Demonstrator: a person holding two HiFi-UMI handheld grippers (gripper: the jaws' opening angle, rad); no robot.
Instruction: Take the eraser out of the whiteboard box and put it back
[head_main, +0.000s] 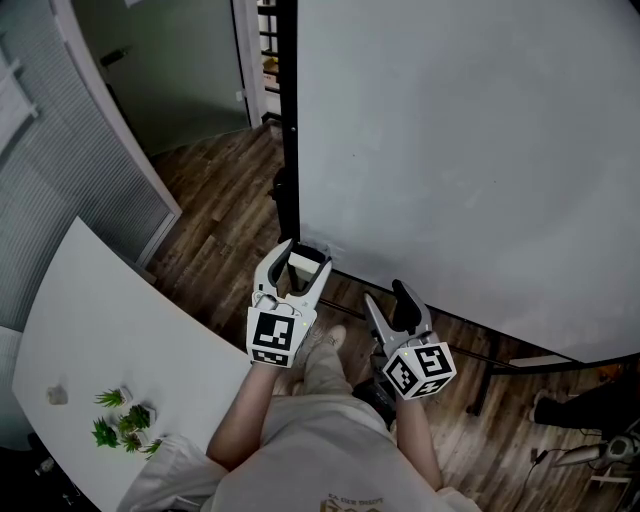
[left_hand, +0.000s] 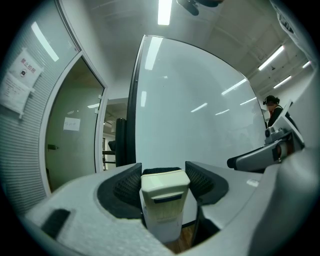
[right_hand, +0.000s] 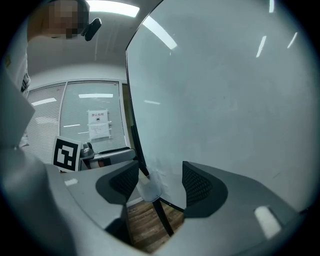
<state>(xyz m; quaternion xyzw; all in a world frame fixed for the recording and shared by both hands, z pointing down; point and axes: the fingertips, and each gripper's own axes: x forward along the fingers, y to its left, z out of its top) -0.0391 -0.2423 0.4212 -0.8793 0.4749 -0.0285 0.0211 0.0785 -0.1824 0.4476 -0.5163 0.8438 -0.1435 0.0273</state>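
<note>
Left tool (left_hand: 164, 174) clamps the eraser (left_hand: 165, 200); right tool (right_hand: 159, 181) stands wide apart, holding nothing.

A white counter (head_main: 120, 330) curves along the left, bearing a cluster of small green plants (head_main: 125, 422) and, near them, a small grey object (head_main: 57, 396); the dark wooden floor (head_main: 215, 200) beyond carries the whiteboard (head_main: 460, 150), upright on its black frame (head_main: 290, 150).

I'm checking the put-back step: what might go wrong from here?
The left tongs grip the eraser in mid-air over the wood floor; a slip would likely drop it. The box at the lower corner of the whiteboard looks small, so the eraser may catch its rim or miss.
</note>
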